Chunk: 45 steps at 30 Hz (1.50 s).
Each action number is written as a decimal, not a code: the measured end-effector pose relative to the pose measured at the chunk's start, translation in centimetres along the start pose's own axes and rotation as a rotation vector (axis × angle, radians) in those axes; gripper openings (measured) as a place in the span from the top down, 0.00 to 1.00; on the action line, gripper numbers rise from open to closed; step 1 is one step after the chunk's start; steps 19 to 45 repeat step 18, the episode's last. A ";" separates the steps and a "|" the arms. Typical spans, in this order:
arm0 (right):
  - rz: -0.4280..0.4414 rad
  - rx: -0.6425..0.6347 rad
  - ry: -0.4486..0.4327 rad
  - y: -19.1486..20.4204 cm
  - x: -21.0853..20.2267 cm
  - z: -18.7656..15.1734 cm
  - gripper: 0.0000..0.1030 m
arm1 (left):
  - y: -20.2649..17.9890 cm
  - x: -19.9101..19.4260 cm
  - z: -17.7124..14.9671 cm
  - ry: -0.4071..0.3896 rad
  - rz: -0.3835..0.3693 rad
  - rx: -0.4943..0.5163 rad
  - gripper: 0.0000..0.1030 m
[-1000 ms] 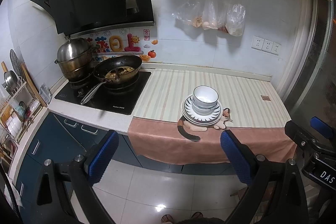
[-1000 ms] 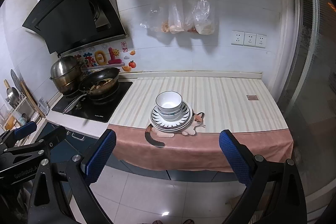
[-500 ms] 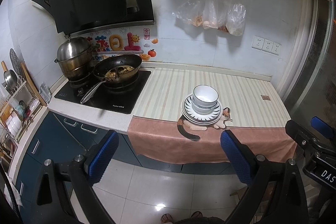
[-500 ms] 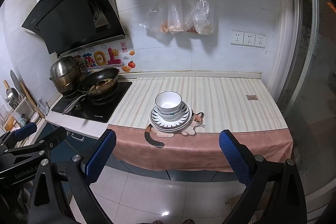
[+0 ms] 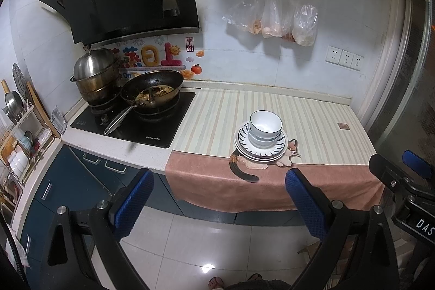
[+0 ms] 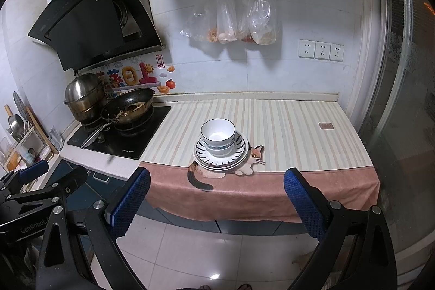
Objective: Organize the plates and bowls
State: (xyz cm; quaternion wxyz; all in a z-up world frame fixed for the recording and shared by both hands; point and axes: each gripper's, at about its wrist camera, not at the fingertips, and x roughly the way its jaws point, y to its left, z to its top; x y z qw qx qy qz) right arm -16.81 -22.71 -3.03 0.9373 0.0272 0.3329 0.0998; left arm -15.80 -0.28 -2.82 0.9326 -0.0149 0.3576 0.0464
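Note:
White bowls [image 5: 265, 127] are stacked on a pile of striped plates [image 5: 244, 144] near the front of the striped counter mat [image 5: 217, 113]. The same bowls [image 6: 218, 133] and plates [image 6: 242, 151] show in the right wrist view. My left gripper [image 5: 217, 204] is open and empty, held over the floor well in front of the counter. My right gripper [image 6: 217, 201] is also open and empty, likewise back from the counter edge. Each gripper shows at the edge of the other's view.
A hob [image 5: 136, 124] at the left carries a frying pan with food [image 5: 152, 91] and a steel pot [image 5: 95, 75]. A dish rack [image 5: 19, 132] stands far left. Plastic bags [image 5: 274, 18] hang on the wall. A pink cat towel [image 5: 272, 186] hangs over the counter front.
Both views have shifted only very slightly; the grippers stay open and the stack has not moved.

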 end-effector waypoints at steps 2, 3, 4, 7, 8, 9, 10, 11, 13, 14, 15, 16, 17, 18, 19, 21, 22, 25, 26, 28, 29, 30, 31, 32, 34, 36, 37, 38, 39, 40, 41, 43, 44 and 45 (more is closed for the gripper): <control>-0.001 0.000 -0.001 0.0 0.0 0.0 0.02 | 0.0 0.0 0.0 0.002 0.001 -0.001 0.04; 0.000 0.001 -0.001 0.0 0.0 0.0 0.02 | 0.0 0.0 0.0 0.002 0.000 -0.001 0.04; -0.001 0.001 -0.001 0.0 -0.1 0.0 0.02 | 0.0 0.0 0.0 0.003 -0.001 -0.001 0.04; 0.000 0.003 -0.001 0.0 -0.1 0.0 0.02 | 0.0 -0.1 0.0 0.003 0.000 -0.001 0.03; 0.000 0.003 -0.001 0.0 -0.1 0.0 0.02 | 0.0 -0.1 -0.1 0.003 0.000 -0.001 0.04; -0.001 0.003 0.000 0.0 -0.1 0.0 0.02 | 0.0 -0.1 -0.1 0.004 0.000 -0.001 0.04; -0.002 0.003 -0.001 0.0 -0.1 0.0 0.02 | 0.0 -0.1 0.0 0.003 0.000 -0.001 0.04; -0.001 0.004 0.000 0.0 -0.1 0.0 0.02 | 0.0 -0.1 0.0 0.003 -0.001 -0.001 0.04; -0.001 0.003 0.000 0.0 -0.1 0.0 0.02 | 0.2 0.0 0.0 0.007 -0.004 -0.001 0.03; -0.001 0.002 0.001 0.0 -0.1 0.0 0.02 | 0.2 -0.1 -0.1 0.007 -0.003 -0.002 0.04; -0.002 0.003 0.000 0.1 -0.1 0.0 0.02 | 0.2 -0.1 -0.1 0.004 0.001 0.000 0.04; -0.001 0.003 0.002 0.1 -0.1 -0.1 0.02 | 0.2 -0.2 -0.2 0.001 0.007 0.003 0.04; -0.001 0.003 0.003 0.2 -0.1 -0.1 0.02 | 0.3 -0.3 -0.1 -0.001 0.010 0.004 0.04; -0.001 0.001 0.004 0.1 -0.1 -0.1 0.02 | 0.5 -0.2 0.0 -0.001 0.007 0.005 0.04; -0.001 0.001 0.004 0.1 -0.1 -0.1 0.02 | 0.5 -0.2 0.0 -0.001 0.007 0.005 0.04; -0.001 0.001 0.004 0.1 -0.1 -0.1 0.02 | 0.5 -0.2 0.0 -0.001 0.007 0.005 0.04; -0.001 0.001 0.004 0.1 -0.1 -0.1 0.02 | 0.5 -0.2 0.0 -0.001 0.007 0.005 0.04; -0.001 0.001 0.004 0.1 -0.1 -0.1 0.02 | 0.5 -0.2 0.0 -0.001 0.007 0.005 0.04; -0.001 0.001 0.004 0.1 -0.1 -0.1 0.02 | 0.5 -0.2 0.0 -0.001 0.007 0.005 0.04; -0.001 0.001 0.004 0.1 -0.1 -0.1 0.02 | 0.5 -0.2 0.0 -0.001 0.007 0.005 0.04; -0.001 0.001 0.004 0.1 -0.1 -0.1 0.02 | 0.5 -0.2 0.0 -0.001 0.007 0.005 0.04; -0.001 0.001 0.004 0.1 -0.1 -0.1 0.02 | 0.5 -0.2 0.0 -0.001 0.007 0.005 0.04; -0.001 0.001 0.004 0.1 -0.1 -0.1 0.02 | 0.5 -0.2 0.0 -0.001 0.007 0.005 0.04; -0.001 0.001 0.004 0.1 -0.1 -0.1 0.02 | 0.5 -0.2 0.0 -0.001 0.007 0.005 0.04; -0.001 0.001 0.004 0.1 -0.1 -0.1 0.02 | 0.5 -0.2 0.0 -0.001 0.007 0.005 0.04; -0.001 0.001 0.004 0.1 -0.1 -0.1 0.02 | 0.5 -0.2 0.0 -0.001 0.007 0.005 0.04; -0.001 0.001 0.004 0.1 -0.1 -0.1 0.02 | 0.5 -0.2 0.0 -0.001 0.007 0.005 0.04; -0.001 0.001 0.004 0.1 -0.1 -0.1 0.02 | 0.5 -0.2 0.0 -0.001 0.007 0.005 0.04; -0.001 0.001 0.004 0.1 -0.1 -0.1 0.02 | 0.5 -0.2 0.0 -0.001 0.007 0.005 0.04; -0.001 0.001 0.004 0.1 -0.1 -0.1 0.02 | 0.5 -0.2 0.0 -0.001 0.007 0.005 0.04; -0.001 0.001 0.004 0.1 -0.1 -0.1 0.02 | 0.5 -0.2 0.0 -0.001 0.007 0.005 0.04; -0.001 0.001 0.004 0.1 -0.1 -0.1 0.02 | 0.5 -0.2 0.0 -0.001 0.007 0.005 0.04; -0.001 0.001 0.004 0.1 -0.1 -0.1 0.02 | 0.5 -0.2 0.0 -0.001 0.007 0.005 0.04; -0.001 0.001 0.004 0.1 -0.1 -0.1 0.02 | 0.5 -0.2 0.0 -0.001 0.007 0.005 0.04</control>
